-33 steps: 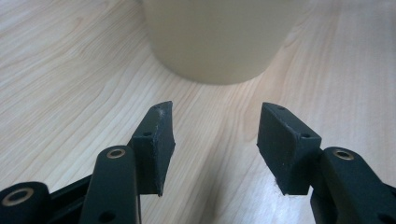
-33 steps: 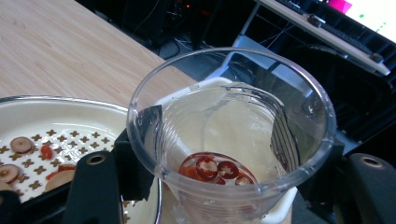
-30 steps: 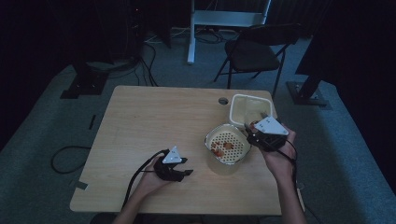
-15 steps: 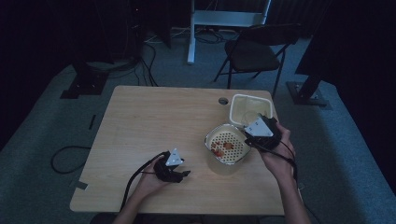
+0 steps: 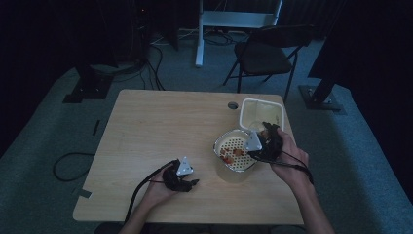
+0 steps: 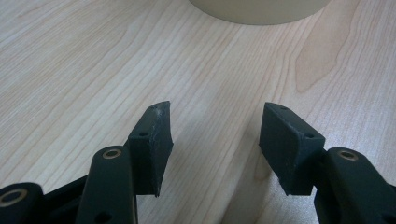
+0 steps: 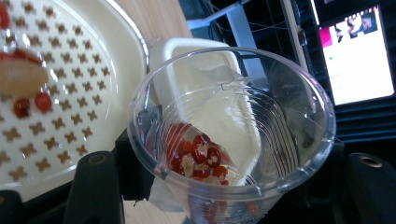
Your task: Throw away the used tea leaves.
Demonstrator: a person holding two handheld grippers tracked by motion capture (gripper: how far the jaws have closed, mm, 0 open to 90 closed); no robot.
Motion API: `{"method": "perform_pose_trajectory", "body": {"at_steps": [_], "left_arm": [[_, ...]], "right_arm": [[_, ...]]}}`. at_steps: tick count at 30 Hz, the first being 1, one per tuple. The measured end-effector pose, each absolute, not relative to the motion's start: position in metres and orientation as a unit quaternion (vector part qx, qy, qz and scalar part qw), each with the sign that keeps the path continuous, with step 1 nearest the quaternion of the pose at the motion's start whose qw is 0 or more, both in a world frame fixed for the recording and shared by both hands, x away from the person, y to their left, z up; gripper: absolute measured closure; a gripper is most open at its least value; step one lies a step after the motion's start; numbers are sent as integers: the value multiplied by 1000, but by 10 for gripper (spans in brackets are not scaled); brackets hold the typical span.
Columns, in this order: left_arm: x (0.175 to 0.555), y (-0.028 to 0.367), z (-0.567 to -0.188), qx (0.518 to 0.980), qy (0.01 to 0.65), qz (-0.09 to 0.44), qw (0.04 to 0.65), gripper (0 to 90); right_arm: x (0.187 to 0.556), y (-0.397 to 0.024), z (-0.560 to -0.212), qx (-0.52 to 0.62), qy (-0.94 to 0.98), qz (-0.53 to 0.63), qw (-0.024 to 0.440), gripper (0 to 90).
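Clear plastic is what my right gripper (image 7: 224, 205) has its fingers clamped on: a cup (image 7: 233, 135) with red bits left in its bottom, tipped beside the rim of the round strainer (image 5: 235, 152) on the counter (image 5: 160, 126), which already holds a few red pieces. I judge I am mid-pour, so next I must tip the cup further over the strainer without squeezing it harder. My left gripper (image 6: 215, 140) rests low over the wood, fingers wide and empty.
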State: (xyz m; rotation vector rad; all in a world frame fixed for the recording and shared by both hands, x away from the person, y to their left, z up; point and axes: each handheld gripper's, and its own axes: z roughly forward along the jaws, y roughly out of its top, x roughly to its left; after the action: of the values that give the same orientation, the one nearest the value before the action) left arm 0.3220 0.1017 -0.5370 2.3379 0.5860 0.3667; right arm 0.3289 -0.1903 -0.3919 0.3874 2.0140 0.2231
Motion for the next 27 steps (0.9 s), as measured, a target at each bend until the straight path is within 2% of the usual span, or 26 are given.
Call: {"method": "perform_pose_trajectory", "body": {"at_steps": [21, 27], "left_arm": [[323, 103, -537, 899, 228, 141, 345, 445], [323, 104, -537, 900, 227, 140, 344, 445]], "right_arm": [[319, -153, -406, -34, 789, -137, 597, 360], [316, -150, -409, -71, 769, -167, 613, 367]]}}
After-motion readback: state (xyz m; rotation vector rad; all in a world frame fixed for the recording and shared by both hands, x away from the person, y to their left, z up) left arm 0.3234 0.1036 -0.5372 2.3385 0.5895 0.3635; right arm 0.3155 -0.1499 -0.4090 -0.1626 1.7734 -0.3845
